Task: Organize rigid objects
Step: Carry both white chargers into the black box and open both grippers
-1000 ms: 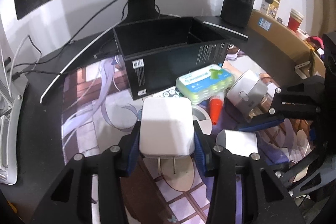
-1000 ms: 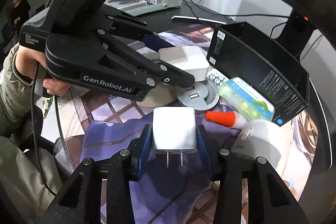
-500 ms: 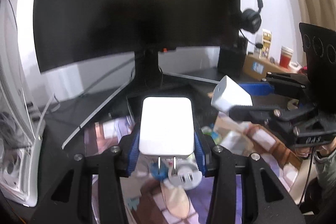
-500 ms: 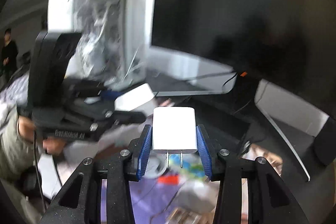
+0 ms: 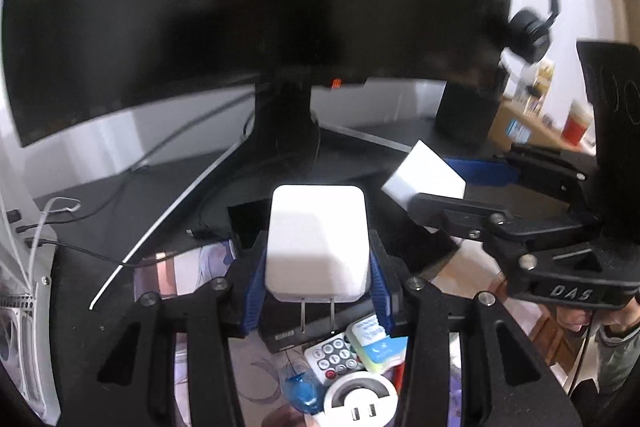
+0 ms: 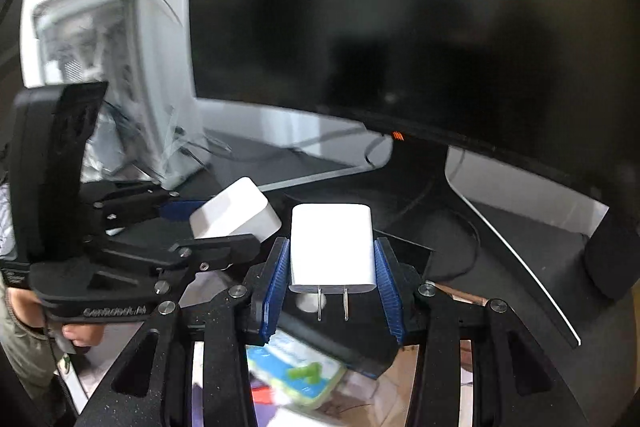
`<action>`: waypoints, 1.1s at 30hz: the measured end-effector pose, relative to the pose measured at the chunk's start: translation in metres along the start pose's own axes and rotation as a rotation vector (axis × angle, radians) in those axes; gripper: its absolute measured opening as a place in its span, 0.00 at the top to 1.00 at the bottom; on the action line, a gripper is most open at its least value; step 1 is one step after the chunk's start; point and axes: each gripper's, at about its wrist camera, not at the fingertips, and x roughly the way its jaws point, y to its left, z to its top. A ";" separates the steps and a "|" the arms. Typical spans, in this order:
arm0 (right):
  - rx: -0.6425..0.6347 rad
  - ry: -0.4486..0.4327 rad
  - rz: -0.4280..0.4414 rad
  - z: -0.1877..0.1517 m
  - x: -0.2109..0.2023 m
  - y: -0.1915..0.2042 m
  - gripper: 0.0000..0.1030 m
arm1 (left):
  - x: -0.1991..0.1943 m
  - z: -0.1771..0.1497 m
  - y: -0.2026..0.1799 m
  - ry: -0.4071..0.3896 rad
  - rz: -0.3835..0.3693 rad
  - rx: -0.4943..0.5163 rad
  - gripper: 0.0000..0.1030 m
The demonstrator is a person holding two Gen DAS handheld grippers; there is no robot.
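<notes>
My left gripper (image 5: 317, 267) is shut on a large white charger (image 5: 316, 243), prongs pointing back at the camera, held high above the desk. My right gripper (image 6: 332, 267) is shut on a smaller white charger (image 6: 332, 247), also lifted. Each shows in the other's view: the right gripper with its charger (image 5: 424, 177) is at the right, the left gripper with its charger (image 6: 234, 213) at the left. The black open box (image 6: 404, 255) lies below and behind both, mostly hidden.
A large dark monitor (image 5: 240, 7) on its stand (image 5: 286, 131) fills the back. Below on the printed mat lie a remote (image 5: 332, 353), a green-white pack (image 6: 296, 375), a round USB hub (image 5: 360, 403). A white PC case (image 6: 108, 67) stands left; headphones (image 5: 528, 31) hang right.
Both grippers rose from the mat with their chargers and now sit above the box, tilted toward the monitor. The desk items have dropped to the bottom of both views.
</notes>
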 end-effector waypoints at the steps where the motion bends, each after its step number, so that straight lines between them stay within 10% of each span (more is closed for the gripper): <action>1: -0.007 0.031 -0.013 0.001 0.009 -0.002 0.59 | 0.010 0.002 0.001 0.036 -0.003 0.000 0.58; 11: -0.047 0.275 -0.027 -0.011 0.071 -0.013 0.59 | 0.066 -0.002 -0.004 0.286 -0.018 0.038 0.58; 33: -0.112 0.523 0.037 -0.018 0.091 0.003 0.59 | 0.064 -0.009 -0.010 0.427 -0.079 0.089 0.58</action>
